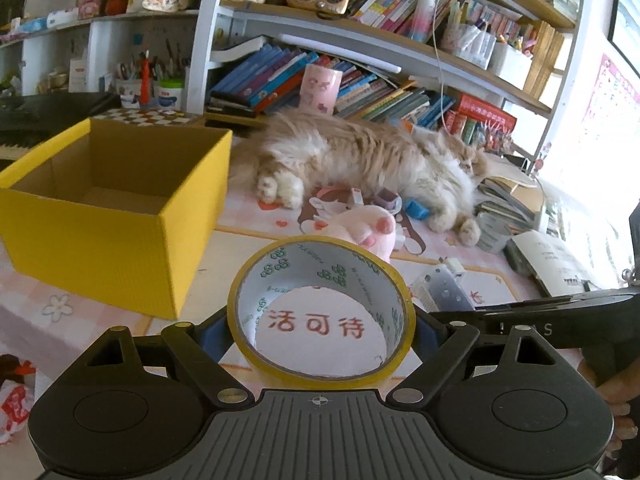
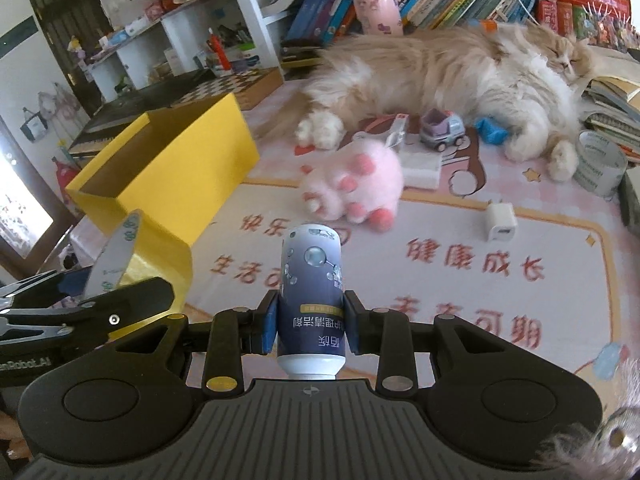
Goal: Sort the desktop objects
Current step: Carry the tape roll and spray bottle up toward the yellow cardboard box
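My left gripper (image 1: 320, 330) is shut on a roll of yellow-edged tape (image 1: 320, 308), held by its sides above the pink desk mat. An open yellow cardboard box (image 1: 116, 208) stands to the left of it, empty inside. My right gripper (image 2: 310, 326) is shut on a small blue-and-white bottle (image 2: 311, 292), cap end toward the camera. In the right wrist view the yellow box (image 2: 168, 176) lies at the left, with the left gripper and its tape roll (image 2: 116, 256) beside it. A pink plush paw (image 2: 356, 184) lies on the mat ahead.
A fluffy cat (image 1: 372, 160) lies across the back of the desk. Near it are a toy truck (image 2: 442, 132), a blue piece (image 2: 492, 130), a white charger plug (image 2: 500, 222), another tape roll (image 2: 600, 164) and stacked books (image 1: 504, 200). Bookshelves stand behind.
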`<state>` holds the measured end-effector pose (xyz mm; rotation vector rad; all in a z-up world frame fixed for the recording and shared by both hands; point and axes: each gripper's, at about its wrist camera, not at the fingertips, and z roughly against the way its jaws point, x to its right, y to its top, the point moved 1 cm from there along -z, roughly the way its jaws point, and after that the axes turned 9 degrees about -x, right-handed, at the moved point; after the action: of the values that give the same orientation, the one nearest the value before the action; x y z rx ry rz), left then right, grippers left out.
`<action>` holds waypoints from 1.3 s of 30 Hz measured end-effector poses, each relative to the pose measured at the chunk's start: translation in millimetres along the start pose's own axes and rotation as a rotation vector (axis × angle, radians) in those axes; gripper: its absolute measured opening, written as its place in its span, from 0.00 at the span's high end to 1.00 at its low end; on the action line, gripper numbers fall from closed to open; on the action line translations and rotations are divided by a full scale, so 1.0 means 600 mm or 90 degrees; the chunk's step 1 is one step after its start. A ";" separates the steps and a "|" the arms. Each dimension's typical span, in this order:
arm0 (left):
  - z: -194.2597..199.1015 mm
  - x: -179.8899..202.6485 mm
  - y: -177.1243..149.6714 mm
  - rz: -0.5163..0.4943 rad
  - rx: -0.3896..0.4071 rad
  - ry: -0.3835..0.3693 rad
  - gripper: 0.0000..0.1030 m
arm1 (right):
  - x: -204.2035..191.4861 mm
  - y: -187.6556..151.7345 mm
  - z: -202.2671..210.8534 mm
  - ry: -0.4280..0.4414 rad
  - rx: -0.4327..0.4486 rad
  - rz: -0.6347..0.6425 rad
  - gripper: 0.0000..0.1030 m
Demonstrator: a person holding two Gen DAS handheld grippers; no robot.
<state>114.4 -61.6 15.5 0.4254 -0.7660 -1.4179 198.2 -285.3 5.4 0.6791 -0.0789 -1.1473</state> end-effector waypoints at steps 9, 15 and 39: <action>0.053 -0.055 -0.030 0.009 0.012 -0.001 0.14 | -0.089 -0.036 0.000 0.003 -0.001 0.023 0.71; 0.087 -0.096 -0.052 0.026 0.015 0.000 0.14 | -0.142 -0.058 -0.003 0.000 -0.005 0.039 0.71; 0.192 -0.208 -0.126 0.018 0.013 0.039 0.14 | -0.323 -0.137 -0.038 0.035 -0.016 0.071 0.71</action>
<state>-17.1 69.7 16.7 0.4705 -0.7346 -1.3660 56.7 -128.3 -2.9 0.6753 -0.0544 -1.0199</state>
